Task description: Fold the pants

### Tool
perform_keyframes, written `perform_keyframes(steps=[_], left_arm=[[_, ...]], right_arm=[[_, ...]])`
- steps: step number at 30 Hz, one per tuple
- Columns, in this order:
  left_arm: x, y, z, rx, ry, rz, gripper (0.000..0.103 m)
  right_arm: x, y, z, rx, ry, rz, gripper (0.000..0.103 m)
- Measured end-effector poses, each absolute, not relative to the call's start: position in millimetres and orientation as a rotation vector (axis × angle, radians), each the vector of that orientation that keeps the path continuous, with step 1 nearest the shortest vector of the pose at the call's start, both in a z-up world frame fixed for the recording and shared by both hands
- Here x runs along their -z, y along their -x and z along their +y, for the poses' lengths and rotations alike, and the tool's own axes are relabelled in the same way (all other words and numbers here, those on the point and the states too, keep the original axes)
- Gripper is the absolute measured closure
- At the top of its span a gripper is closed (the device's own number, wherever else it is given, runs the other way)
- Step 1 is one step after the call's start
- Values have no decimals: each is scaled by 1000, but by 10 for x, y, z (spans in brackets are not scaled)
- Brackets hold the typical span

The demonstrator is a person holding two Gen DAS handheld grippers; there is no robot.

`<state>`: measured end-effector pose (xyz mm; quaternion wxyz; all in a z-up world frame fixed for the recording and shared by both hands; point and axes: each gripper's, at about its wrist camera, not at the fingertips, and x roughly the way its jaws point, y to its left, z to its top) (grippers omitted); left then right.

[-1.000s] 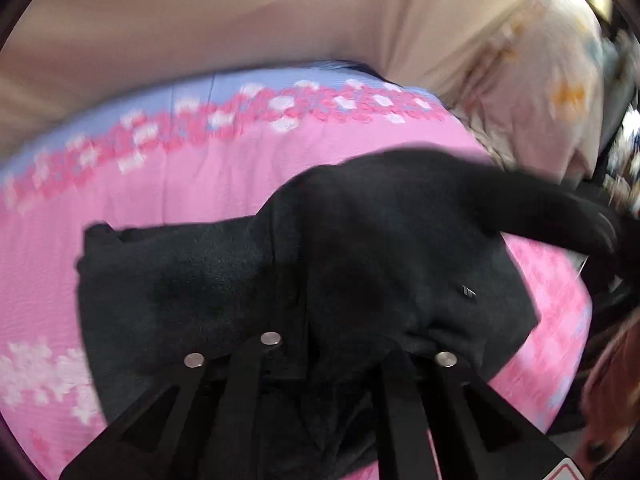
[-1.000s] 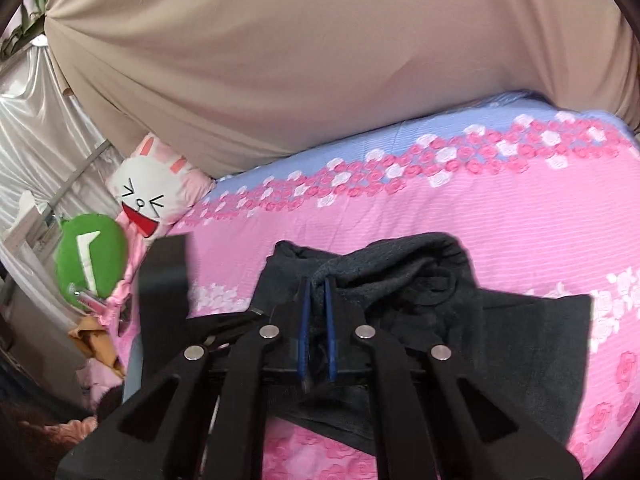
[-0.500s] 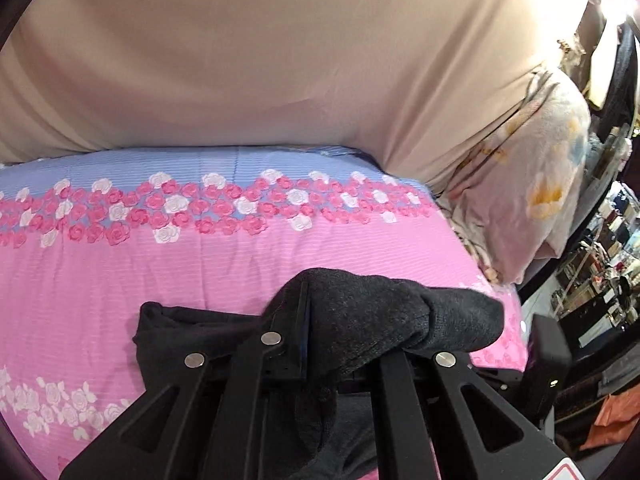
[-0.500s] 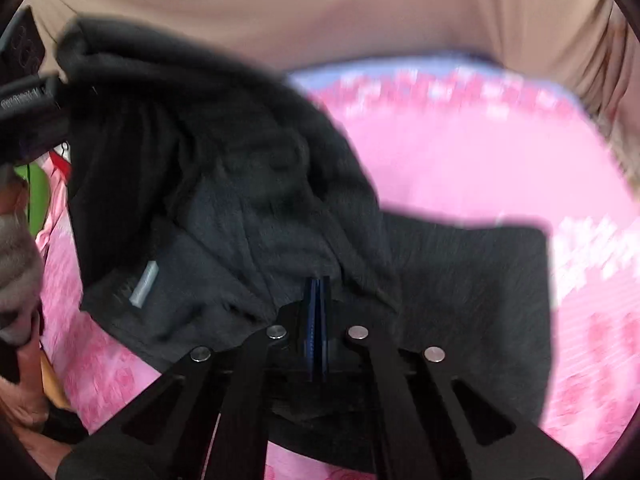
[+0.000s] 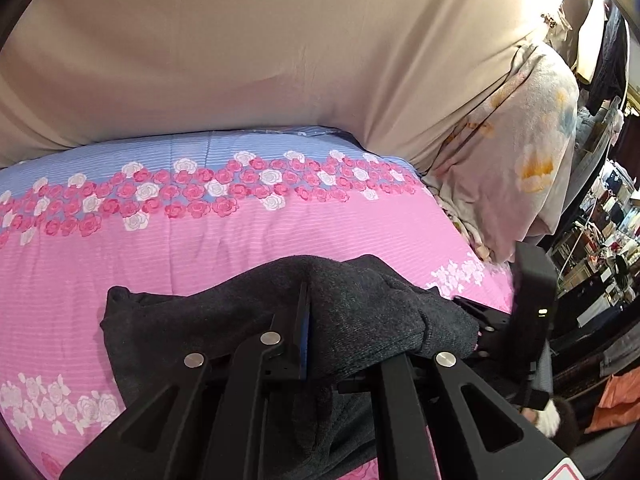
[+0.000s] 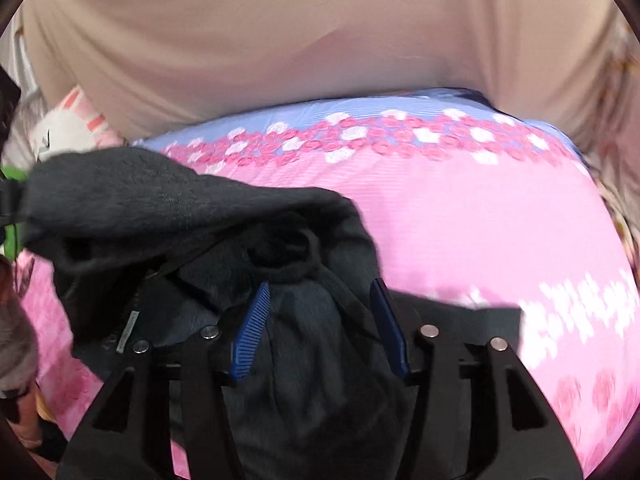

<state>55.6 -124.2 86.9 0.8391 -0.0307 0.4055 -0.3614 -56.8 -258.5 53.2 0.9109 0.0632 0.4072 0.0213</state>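
The dark grey pants (image 5: 352, 312) lie bunched on the pink floral bedspread (image 5: 240, 236). My left gripper (image 5: 316, 320) is shut on a fold of the pants, which drapes over its right finger and hides it. In the right wrist view the pants (image 6: 192, 216) form a raised heap at left and centre. My right gripper (image 6: 320, 300) is open, its blue-padded fingers (image 6: 254, 320) spread apart over the cloth, with fabric lying between them. The right gripper's body shows at the right edge of the left wrist view (image 5: 532, 308).
A beige sheet (image 5: 260, 48) hangs behind the bed. A floral pillow (image 5: 516, 148) stands at the bed's right end. A white rabbit plush (image 6: 68, 128) sits at the left end. Cluttered shelves (image 5: 600, 220) are beyond the right edge.
My right gripper has opened and let go of the pants. The left gripper stays shut on the cloth and has settled low over the bed.
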Motion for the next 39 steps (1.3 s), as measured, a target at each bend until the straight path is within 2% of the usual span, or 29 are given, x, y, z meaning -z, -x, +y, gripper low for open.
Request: perform_keyframes(steps=[2, 3, 4, 9, 12, 15, 17, 18, 19, 21, 22, 24, 26, 27, 28, 30, 34, 35, 36, 37, 39], left_arm=[[-870, -582, -1239, 764, 72, 862, 98], [-868, -600, -1233, 762, 78, 865, 98], [-865, -617, -1224, 760, 83, 869, 98], [-865, -644, -1179, 765, 97, 875, 98], [-866, -602, -1212, 783, 109, 876, 98], [-799, -524, -1272, 795, 110, 900, 97], [-675, -423, -1353, 811, 71, 937, 92], [-590, -363, -1400, 817, 47, 960, 88], [-495, -303, -1447, 822, 17, 985, 78], [-199, -135, -1579, 828, -67, 1053, 68], [-113, -68, -1602, 826, -96, 1060, 59], [-14, 110, -1573, 832, -117, 1049, 53], [-64, 240, -1435, 859, -102, 1015, 42], [-98, 284, -1332, 889, -69, 1015, 25], [-151, 323, -1179, 915, -19, 1018, 18], [-217, 355, -934, 904, 29, 1008, 17], [-206, 187, -385, 720, 109, 1004, 17], [-162, 100, -249, 676, 149, 1021, 17], [-132, 15, -131, 644, 195, 1037, 17], [-90, -84, 16, 610, 268, 1056, 17], [-80, -178, 153, 589, 340, 1065, 17]], right_arm=[[-405, 409, -2526, -24, -83, 883, 66], [-345, 357, -2554, -23, -83, 909, 90], [-348, 343, -2556, -31, -100, 914, 102], [-829, 697, -2407, -187, -197, 812, 102], [-715, 666, -2309, -388, -367, 838, 101], [-353, 614, -2382, -362, -456, 922, 92], [-309, 737, -2580, -312, -505, 907, 92], [-325, 852, -2690, -285, -526, 885, 88], [-366, 1037, -2863, -217, -539, 856, 68], [-468, 1362, -3146, -60, -523, 799, 43], [-511, 1478, -3209, -18, -519, 785, 39], [-570, 1647, -3321, -16, -553, 774, 38], [-585, 1656, -3340, -45, -567, 767, 35], [-575, 1623, -3301, -62, -562, 770, 27], [-537, 1476, -3299, -68, -560, 775, 18], [-407, 1303, -3206, -119, -580, 812, 14], [-185, 1005, -2973, -122, -563, 876, 13], [-217, 1000, -2886, -120, -517, 866, 18], [-241, 969, -2786, -133, -471, 884, 59], [-333, 971, -2713, -125, -444, 878, 75], [-640, 1093, -2655, -106, -388, 805, 84]])
